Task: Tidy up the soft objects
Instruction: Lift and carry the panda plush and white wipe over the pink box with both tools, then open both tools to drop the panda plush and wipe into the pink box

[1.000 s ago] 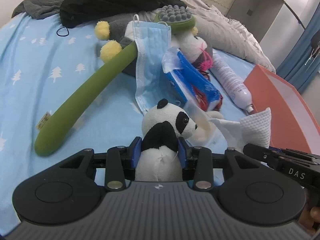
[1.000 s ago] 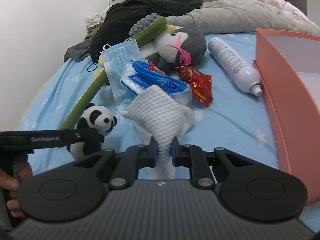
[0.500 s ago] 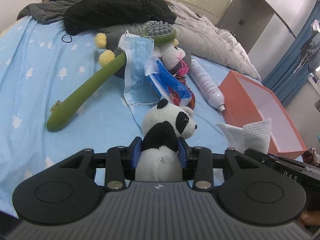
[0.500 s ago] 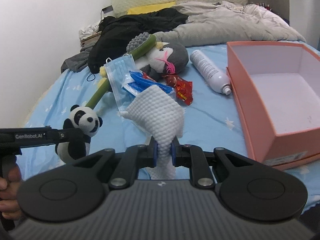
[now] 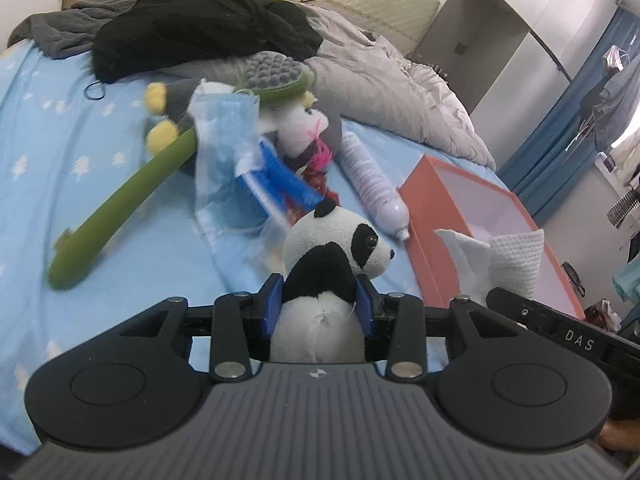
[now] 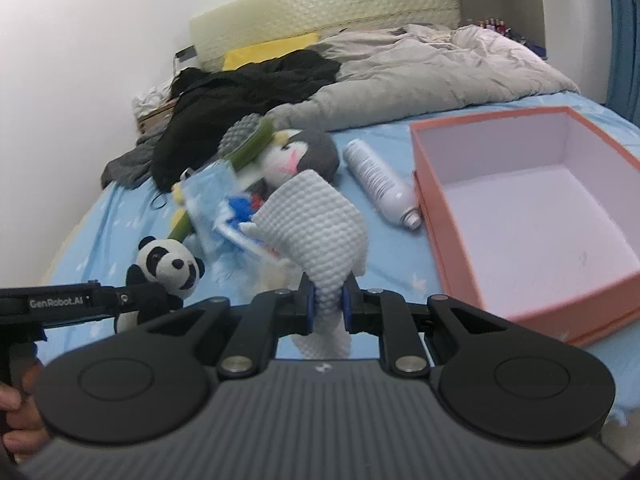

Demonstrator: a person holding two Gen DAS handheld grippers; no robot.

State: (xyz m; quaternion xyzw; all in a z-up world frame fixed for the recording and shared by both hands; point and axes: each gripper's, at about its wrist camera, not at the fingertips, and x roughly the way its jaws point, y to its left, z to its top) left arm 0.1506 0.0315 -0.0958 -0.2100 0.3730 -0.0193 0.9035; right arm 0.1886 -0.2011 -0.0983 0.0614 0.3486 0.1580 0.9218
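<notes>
Nearest the left wrist camera, the left gripper (image 5: 320, 300) has its blue pads pressed in on both flanks of a small panda plush (image 5: 332, 276), jaws partway closed around its body, the head upright above the fingers and facing right. In the right wrist view the right gripper (image 6: 328, 304) is pinched almost shut on a white textured cloth (image 6: 316, 228), which stands up from the narrow gap and folds over at the top; the same cloth shows at the right of the left view, just in front of the box. Both held things hang clear above the blue patterned bedsheet (image 5: 48, 152). At the left edge of the right view a person's fingers (image 6: 16, 412) wrap the other gripper's handle. Beyond, on the sheet, lies a loose heap — a long green brush (image 5: 132, 196) with a grey nubbed head, a blue face mask (image 5: 224, 152) draped over it, a blue-and-white packet (image 5: 276, 184), a red wrapper, blurred, and a grey-and-white plush (image 6: 300, 156) under the brush head. Just right of the heap a white spray can (image 6: 380, 180) lies on its side, its cap end near the corner of an open orange box (image 6: 452, 216) with a pale lining. Farthest back, a black garment (image 5: 200, 28) and a rumpled grey duvet (image 6: 420, 76) cover the head of the bed.
</notes>
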